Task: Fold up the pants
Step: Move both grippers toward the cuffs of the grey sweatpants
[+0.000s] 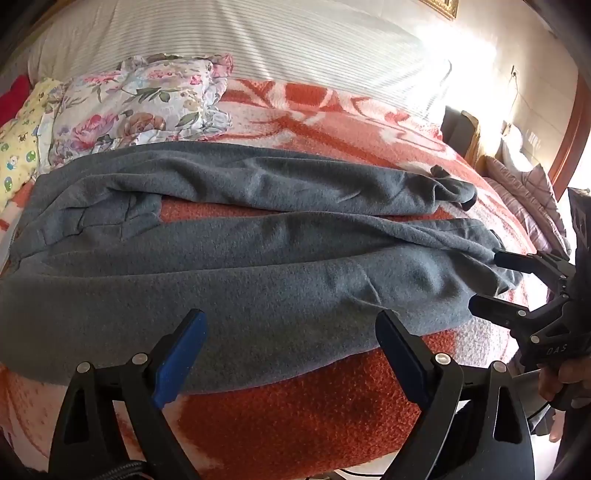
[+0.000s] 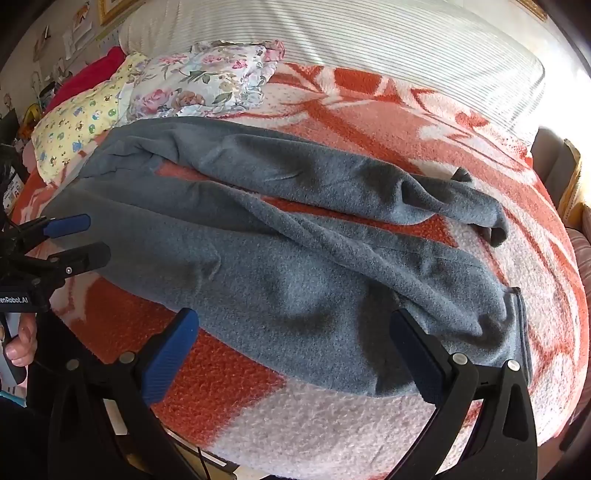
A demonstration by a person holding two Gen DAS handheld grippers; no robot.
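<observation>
pants waist [image 1: 22,251]: running out past the left edge of the left wrist view, so its band is not showing whole.
blanket [image 2: 229,373]: lying hidden beneath the pants wherever the grey fleece is covering it.
right claw [image 1: 484,284]: showing only its two fingers near the pants' leg ends; its body is being cut off by the picture's right edge.
left claw [image 2: 81,240]: its handle is slipping off the left edge.
person's hand [image 2: 20,343]: only partly showing.
wall pictures [image 2: 85,18]: too small to read.

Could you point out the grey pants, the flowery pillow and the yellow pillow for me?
grey pants [image 1: 258,280]: left wrist view, near leg.
flowery pillow [image 1: 140,99]: left wrist view, its middle.
yellow pillow [image 2: 79,127]: right wrist view, its middle.
</observation>
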